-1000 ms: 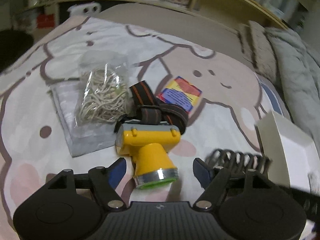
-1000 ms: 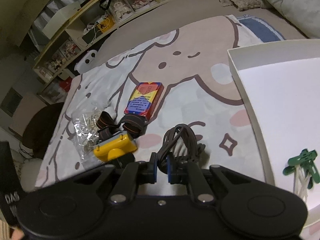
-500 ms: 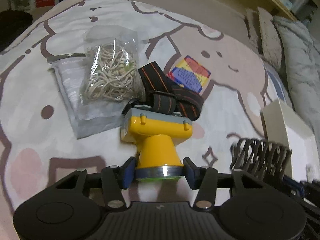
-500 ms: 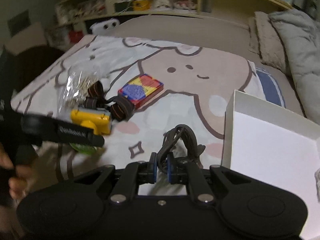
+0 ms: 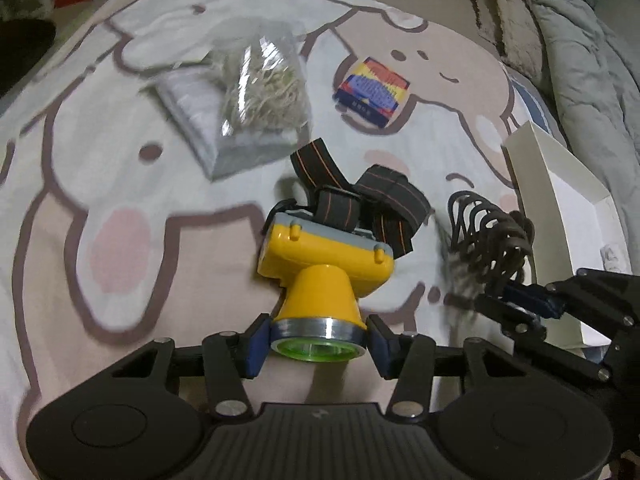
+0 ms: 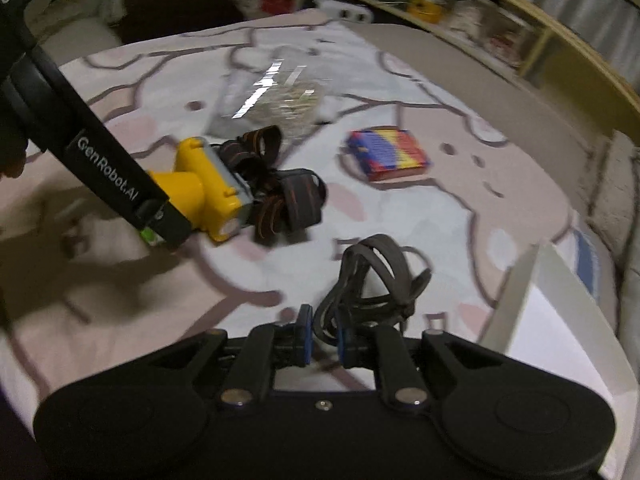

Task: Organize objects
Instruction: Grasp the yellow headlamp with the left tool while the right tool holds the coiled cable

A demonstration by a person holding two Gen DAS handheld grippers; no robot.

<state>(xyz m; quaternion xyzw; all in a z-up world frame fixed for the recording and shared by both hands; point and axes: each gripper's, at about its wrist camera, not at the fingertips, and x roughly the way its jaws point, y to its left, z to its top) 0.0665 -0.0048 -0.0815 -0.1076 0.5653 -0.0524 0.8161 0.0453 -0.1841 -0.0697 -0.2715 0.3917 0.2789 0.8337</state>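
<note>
A yellow headlamp with a black striped strap is lifted off the printed bed cover, its lens rim pinched between my left gripper's blue pads. It also shows in the right wrist view. My right gripper is shut on a coiled dark cable, held just left of the white box. The cable and the box show at the right of the left wrist view.
A clear bag of pale string lies on a grey packet at the back. A red, blue and yellow card box lies behind the headlamp. Grey bedding is at the far right; shelves line the back.
My left gripper closed on the headlamp's lens rim and lifted it toward the right. My right gripper carried the cable left, away from over the white box.
</note>
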